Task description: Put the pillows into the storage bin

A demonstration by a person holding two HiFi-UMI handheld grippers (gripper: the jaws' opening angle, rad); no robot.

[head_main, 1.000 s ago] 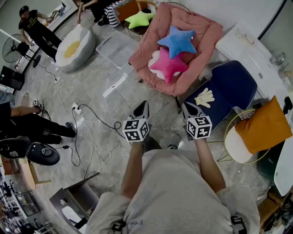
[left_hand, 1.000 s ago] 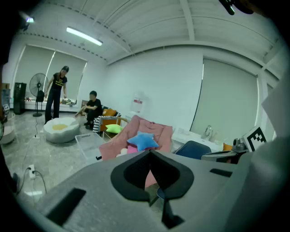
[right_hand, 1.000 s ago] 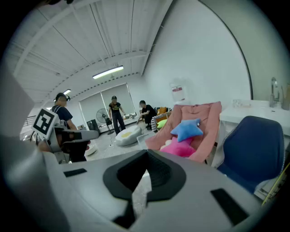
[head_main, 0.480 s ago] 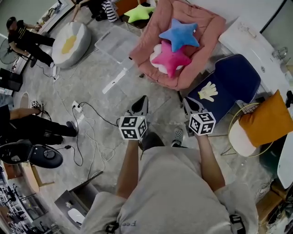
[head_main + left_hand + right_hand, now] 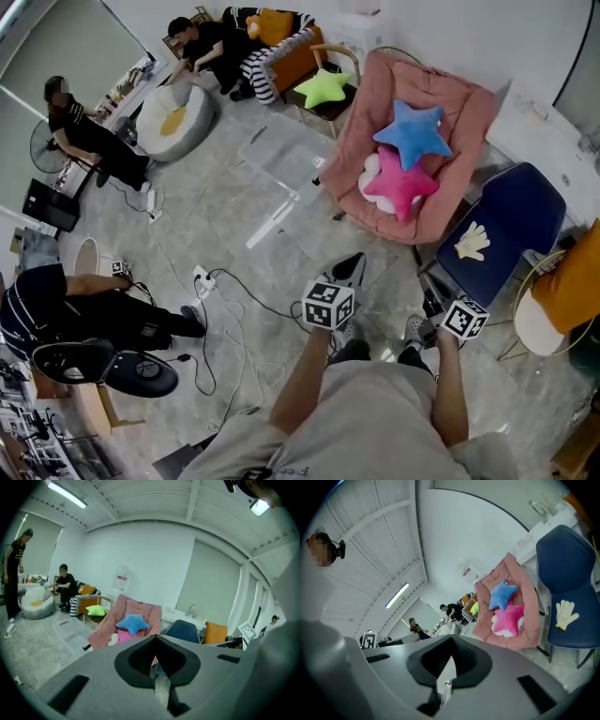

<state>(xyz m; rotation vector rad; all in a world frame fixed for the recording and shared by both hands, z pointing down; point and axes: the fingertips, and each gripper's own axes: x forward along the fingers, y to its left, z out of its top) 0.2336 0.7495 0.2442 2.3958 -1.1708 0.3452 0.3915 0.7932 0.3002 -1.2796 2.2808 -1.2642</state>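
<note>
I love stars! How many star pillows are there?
3: the blue star and pink star lie together on the pink chair; the green star is farther back. Others may be hidden.

Right gripper (image 5: 446, 677): jaws pressed together, nothing between them, and the whole view is rolled hard to one side.
Pink chair (image 5: 526, 581): big padded seat, up and right of the gripper's tip.
Blue star pillow (image 5: 502, 596): lying on the pink chair, overlapping its neighbour.
Pink star pillow (image 5: 509, 619): right against the blue one, with a white edge peeking out beneath it.
Blue chair (image 5: 567, 569): just beside the pink chair, with a pale glove (image 5: 565, 614) lying flat on it.
Green star pillow (image 5: 474, 607): small and far back, past the pink chair.
Two people (image 5: 451, 609): dark tops, far off at the back.
</note>
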